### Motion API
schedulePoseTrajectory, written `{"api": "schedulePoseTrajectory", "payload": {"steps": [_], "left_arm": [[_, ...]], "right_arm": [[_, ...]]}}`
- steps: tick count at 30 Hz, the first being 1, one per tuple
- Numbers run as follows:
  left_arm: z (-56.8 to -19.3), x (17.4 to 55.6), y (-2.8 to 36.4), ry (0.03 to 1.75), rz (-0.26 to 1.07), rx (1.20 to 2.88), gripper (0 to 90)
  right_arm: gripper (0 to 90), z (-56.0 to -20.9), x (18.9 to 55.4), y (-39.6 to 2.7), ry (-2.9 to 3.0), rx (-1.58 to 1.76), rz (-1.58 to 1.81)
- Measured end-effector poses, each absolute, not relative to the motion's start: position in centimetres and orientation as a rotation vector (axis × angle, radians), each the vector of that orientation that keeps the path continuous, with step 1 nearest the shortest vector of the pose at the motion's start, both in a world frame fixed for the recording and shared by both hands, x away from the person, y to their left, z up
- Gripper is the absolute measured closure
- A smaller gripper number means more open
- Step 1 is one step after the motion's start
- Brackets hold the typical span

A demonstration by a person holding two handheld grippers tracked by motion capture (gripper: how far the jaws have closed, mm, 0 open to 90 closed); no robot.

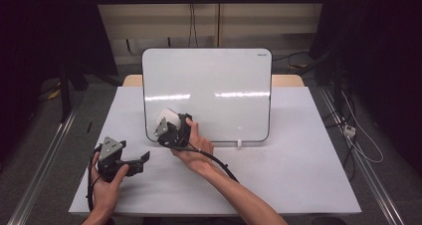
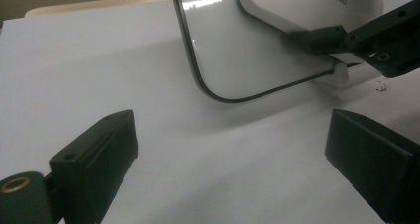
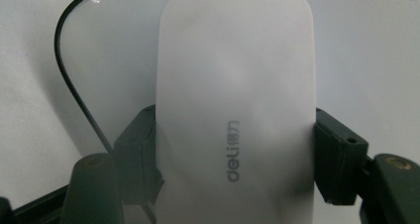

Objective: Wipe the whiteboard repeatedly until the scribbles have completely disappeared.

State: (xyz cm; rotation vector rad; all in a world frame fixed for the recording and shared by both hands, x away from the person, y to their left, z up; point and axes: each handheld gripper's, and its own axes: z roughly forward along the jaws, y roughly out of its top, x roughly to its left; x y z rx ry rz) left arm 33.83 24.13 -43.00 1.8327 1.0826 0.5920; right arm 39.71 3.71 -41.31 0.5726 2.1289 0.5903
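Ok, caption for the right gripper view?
Right gripper shut on a white eraser, held at the whiteboard's corner.

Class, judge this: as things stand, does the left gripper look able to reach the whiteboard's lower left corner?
Probably yes: the open left gripper faces the whiteboard across bare table; the right gripper holds the eraser beside that corner.

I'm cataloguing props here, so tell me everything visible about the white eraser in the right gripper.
The whiteboard eraser is a smooth, matte white plastic block with rounded ends and grey "deli" lettering. The right gripper clamps its long sides between black jaws, holding it against the lower left corner of the upright whiteboard.
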Motion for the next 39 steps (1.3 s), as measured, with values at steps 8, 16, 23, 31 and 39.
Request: {"api": "schedulePoseTrajectory", "payload": {"steps": [8, 16, 23, 31, 39], "left_arm": [[-43.0, 33.8, 24.2, 1.088, 0.596, 1.830, 5.9], [-43.0, 33.8, 24.3, 1.094, 0.599, 1.828, 5.9], [-43.0, 33.8, 24.3, 1.095, 0.595, 1.827, 5.9], [-43.0, 33.8, 24.2, 1.089, 0.597, 1.832, 5.9], [-43.1, 33.9, 23.9, 1.084, 0.595, 1.837, 5.9]], "right_arm": [[32.0, -41.4, 39.5, 2.0, 2.117, 0.637, 0.603], [31.9, -40.6, 39.8, -1.1, 2.086, 0.727, 0.624], [31.9, -40.1, 40.1, -2.8, 2.053, 0.792, 0.640], [31.9, -40.0, 40.2, -2.7, 2.049, 0.773, 0.626], [31.9, -40.0, 40.2, -1.8, 2.052, 0.749, 0.611]]}}
